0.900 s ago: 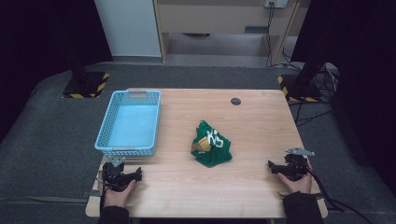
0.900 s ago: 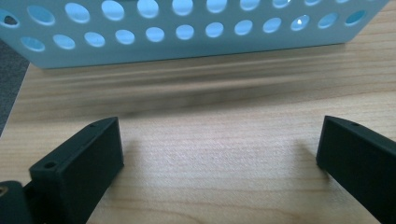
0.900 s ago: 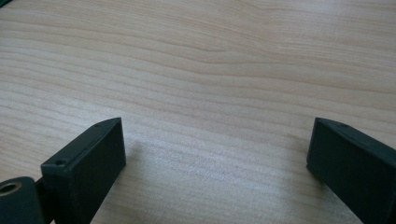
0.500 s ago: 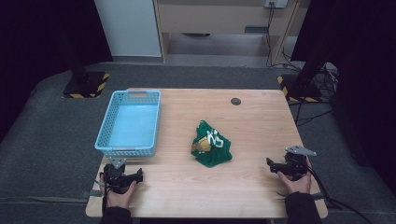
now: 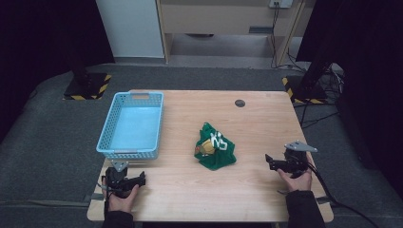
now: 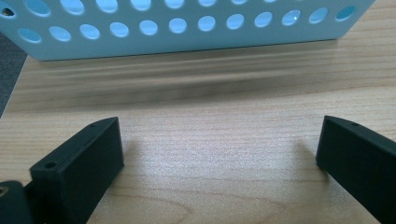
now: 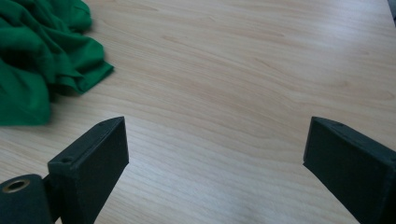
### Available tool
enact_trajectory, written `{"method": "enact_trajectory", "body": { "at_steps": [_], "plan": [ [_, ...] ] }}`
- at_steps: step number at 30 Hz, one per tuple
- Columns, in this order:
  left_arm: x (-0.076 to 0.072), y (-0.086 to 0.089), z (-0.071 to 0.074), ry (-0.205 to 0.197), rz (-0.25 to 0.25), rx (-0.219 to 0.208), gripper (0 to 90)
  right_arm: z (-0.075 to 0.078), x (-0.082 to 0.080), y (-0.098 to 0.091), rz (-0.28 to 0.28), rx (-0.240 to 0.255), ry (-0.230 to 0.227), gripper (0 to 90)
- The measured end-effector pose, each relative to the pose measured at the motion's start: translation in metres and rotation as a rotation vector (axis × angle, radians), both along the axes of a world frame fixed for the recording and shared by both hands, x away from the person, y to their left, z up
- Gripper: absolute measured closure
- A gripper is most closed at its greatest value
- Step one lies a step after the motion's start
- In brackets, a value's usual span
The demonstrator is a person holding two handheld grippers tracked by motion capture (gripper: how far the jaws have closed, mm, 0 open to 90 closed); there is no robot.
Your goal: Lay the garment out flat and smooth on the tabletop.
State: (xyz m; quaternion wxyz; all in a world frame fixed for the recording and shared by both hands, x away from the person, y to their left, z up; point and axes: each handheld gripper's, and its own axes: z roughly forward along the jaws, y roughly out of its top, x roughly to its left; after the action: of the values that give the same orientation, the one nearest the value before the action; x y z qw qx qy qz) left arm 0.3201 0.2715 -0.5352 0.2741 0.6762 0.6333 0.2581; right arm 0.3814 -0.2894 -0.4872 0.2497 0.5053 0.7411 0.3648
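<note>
Wooden table (image 5: pixel 266 118) held a crumpled green shirt (image 5: pixel 216 153) mid-table; both tongs (image 5: pixel 140 179) (image 5: pixel 269 160) stood spread, so the right should approach low at its near hem.

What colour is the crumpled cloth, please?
Green cloth with white markings, best in the high view.

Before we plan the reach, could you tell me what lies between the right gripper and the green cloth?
Nothing: in the high view, bare table separates the right gripper from the green cloth.
</note>
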Motion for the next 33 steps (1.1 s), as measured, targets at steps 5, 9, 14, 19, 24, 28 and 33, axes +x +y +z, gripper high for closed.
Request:
{"method": "enact_trajectory", "body": {
  "at_steps": [5, 9, 14, 19, 24, 28, 33],
  "plan": [
    [0.0, 0.0, 0.0, 0.0, 0.0, 0.0, 0.0, 0.011, 0.005, 0.014, 0.035, 0.003, -0.015, 7.3],
    [0.0, 0.0, 0.0, 0.0, 0.0, 0.0, 0.0, 0.019, 0.009, 0.025, 0.062, 0.002, -0.027, 7.8],
    [0.0, 0.0, 0.0, 0.0, 0.0, 0.0, 0.0, 0.027, 0.014, 0.039, 0.087, 0.015, -0.036, 8.5],
    [0.0, 0.0, 0.0, 0.0, 0.0, 0.0, 0.0, 0.036, 0.019, 0.056, 0.123, 0.027, -0.05, 8.9],
    [0.0, 0.0, 0.0, 0.0, 0.0, 0.0, 0.0, 0.042, 0.023, 0.07, 0.145, 0.026, -0.061, 9.3],
    [0.0, 0.0, 0.0, 0.0, 0.0, 0.001, 0.0, 0.048, 0.026, 0.08, 0.161, 0.044, -0.068, 9.6],
    [0.0, 0.0, 0.0, 0.0, 0.0, 0.001, 0.0, 0.054, 0.028, 0.095, 0.19, 0.046, -0.076, 10.3]
  ]
}}
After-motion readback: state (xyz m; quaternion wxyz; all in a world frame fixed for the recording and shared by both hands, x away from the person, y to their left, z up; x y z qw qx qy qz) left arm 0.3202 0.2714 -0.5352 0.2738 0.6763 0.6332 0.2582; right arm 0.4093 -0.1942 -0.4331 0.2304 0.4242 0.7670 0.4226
